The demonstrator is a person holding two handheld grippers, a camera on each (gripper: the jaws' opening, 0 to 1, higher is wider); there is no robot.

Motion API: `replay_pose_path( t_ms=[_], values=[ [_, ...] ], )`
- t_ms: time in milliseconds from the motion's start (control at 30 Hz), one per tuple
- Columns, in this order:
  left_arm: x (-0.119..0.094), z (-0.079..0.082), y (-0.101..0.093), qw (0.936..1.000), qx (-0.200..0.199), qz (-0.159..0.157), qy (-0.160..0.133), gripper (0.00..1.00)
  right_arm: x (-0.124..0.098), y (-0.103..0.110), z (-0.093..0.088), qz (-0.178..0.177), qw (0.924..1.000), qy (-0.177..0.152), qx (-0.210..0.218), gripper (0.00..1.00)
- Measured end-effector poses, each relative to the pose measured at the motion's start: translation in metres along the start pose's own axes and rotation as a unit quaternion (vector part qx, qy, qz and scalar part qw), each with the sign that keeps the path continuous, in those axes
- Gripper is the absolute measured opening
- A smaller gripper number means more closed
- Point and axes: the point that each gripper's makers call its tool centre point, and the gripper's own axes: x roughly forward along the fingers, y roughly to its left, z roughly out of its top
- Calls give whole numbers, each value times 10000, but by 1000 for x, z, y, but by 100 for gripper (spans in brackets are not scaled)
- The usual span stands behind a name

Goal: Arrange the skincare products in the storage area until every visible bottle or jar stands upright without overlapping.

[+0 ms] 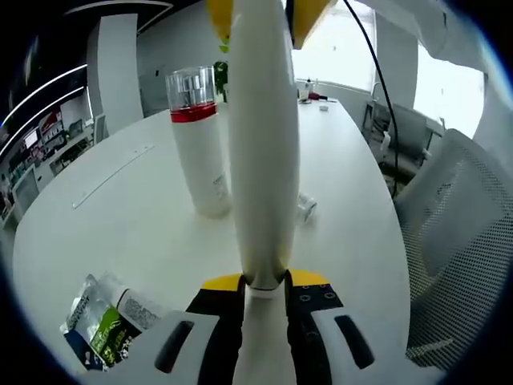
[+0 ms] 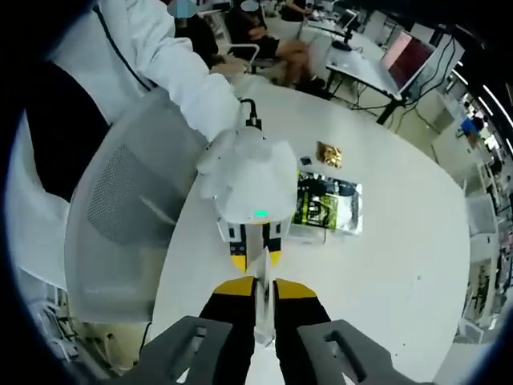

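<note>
Left gripper view: left claw (image 1: 264,282) clamped on the near end of a long white tube (image 1: 263,144), which runs straight ahead to the yellow tips of the right claw (image 1: 262,20) pinching the far end. Ahead and left of the tube, a red-banded bottle (image 1: 199,144) upright on the bench (image 1: 120,216). Close beside the claw on its left, a sachet pack (image 1: 100,325) lying flat. Just right of the tube, a small clear item (image 1: 305,207), too small to name.

Right gripper view: right claw (image 2: 264,290) closed on the tube's other end, facing the left claw (image 2: 255,258). Beyond and right, the sachet pack (image 2: 329,204) and a gold wrapper (image 2: 329,154).

Probably mid-carry. Best to tip the tube vertical, seat its base flat on bare bench well apart from the red-banded bottle, then loosen one claw at a time.
</note>
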Motion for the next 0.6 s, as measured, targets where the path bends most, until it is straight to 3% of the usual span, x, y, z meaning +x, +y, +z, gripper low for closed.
replay_pose_path(
  t_ms=[333,600],
  values=[
    [3,2,6,10000,32,-32,59,19,0,-6,-5,52,9999,39,77,0],
    [8,5,24,9998,-172,136,-13,18,0,-25,-11,-73,9997,29,240,0]
  ],
)
